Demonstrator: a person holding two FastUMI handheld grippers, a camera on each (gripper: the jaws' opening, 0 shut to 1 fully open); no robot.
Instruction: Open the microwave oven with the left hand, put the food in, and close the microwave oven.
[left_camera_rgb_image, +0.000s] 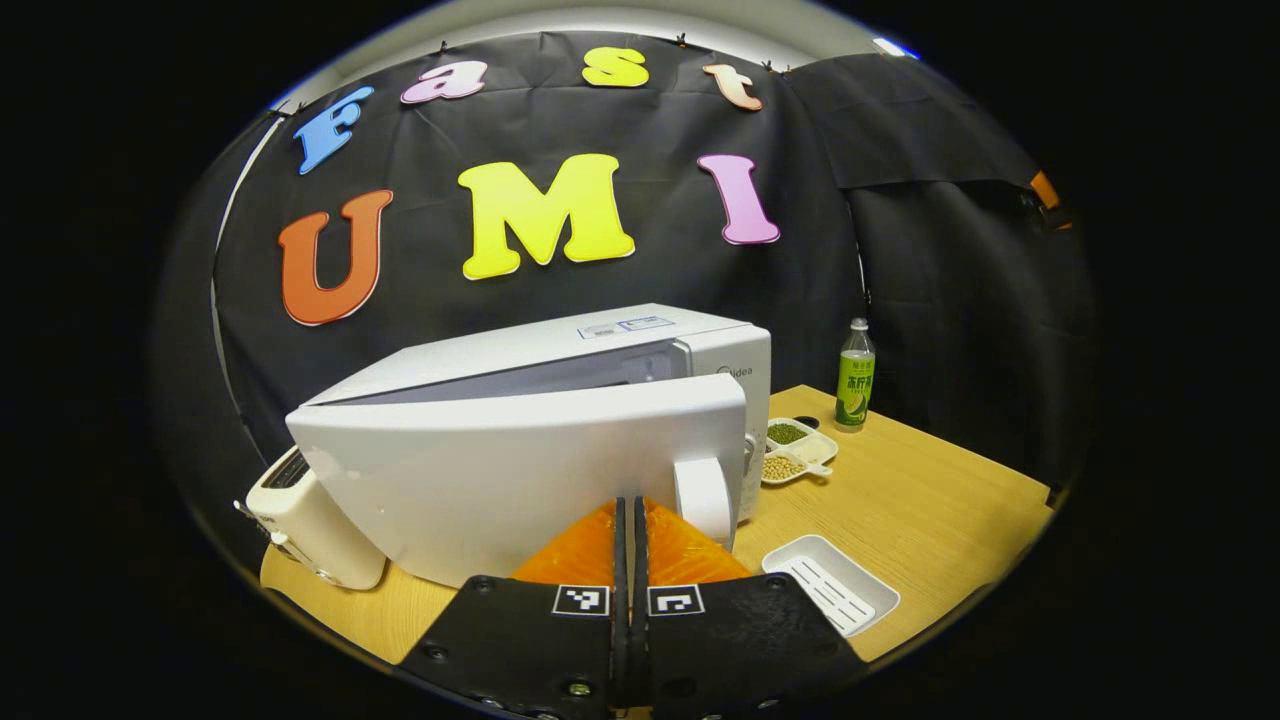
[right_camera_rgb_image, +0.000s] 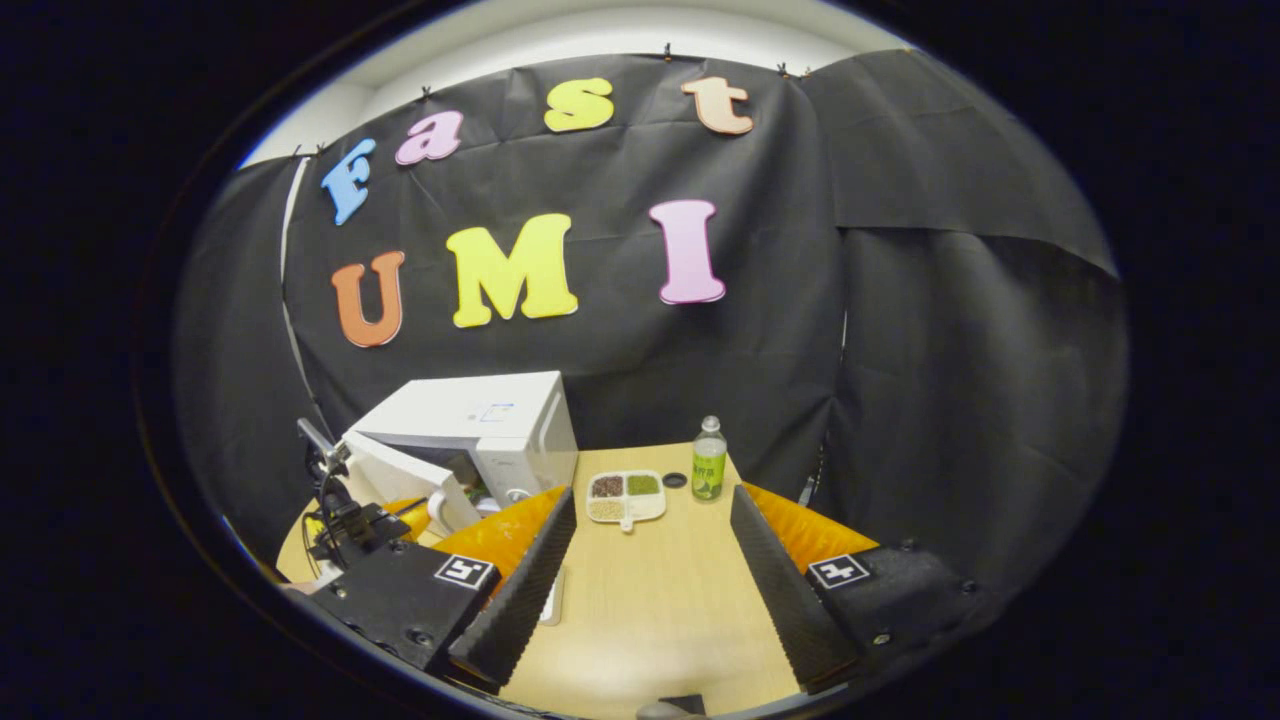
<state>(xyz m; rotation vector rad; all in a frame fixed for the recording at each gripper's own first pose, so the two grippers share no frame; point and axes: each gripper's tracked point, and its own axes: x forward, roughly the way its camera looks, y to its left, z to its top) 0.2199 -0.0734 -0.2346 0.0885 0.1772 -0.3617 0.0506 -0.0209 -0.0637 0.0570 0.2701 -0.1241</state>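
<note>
Two views are showing this moment. In the left gripper view, the left gripper (left_camera_rgb_image: 630, 520) is sitting at six o'clock with its fingers pressed together, nothing held between them. Its tips are lying just in front of the microwave oven door (left_camera_rgb_image: 520, 480), beside the door handle (left_camera_rgb_image: 703, 500), which is standing at about one o'clock from the tips; I cannot tell whether they are touching. The door is hanging partly open from the microwave oven (left_camera_rgb_image: 560, 350), which is filling the middle of the table (left_camera_rgb_image: 930, 500). At three o'clock from the oven, a divided dish of food (left_camera_rgb_image: 797, 452) is resting on the table, with a green bottle (left_camera_rgb_image: 856, 375) standing beyond it. A white tray (left_camera_rgb_image: 830, 583) is lying at about four o'clock, near the gripper, and a white toaster (left_camera_rgb_image: 305, 525) is sitting at eight o'clock.

In the right gripper view, the right gripper (right_camera_rgb_image: 650, 560) is hovering with its fingers spread wide and empty over the table (right_camera_rgb_image: 650, 600). The divided dish of food (right_camera_rgb_image: 626, 497) is lying straight ahead at twelve o'clock, apart from the tips, with the green bottle (right_camera_rgb_image: 709, 460) just at its one o'clock. The microwave oven (right_camera_rgb_image: 480, 425) is standing at ten o'clock, its door (right_camera_rgb_image: 400, 480) ajar, and the left gripper (right_camera_rgb_image: 425, 512) is waiting by the handle.
</note>
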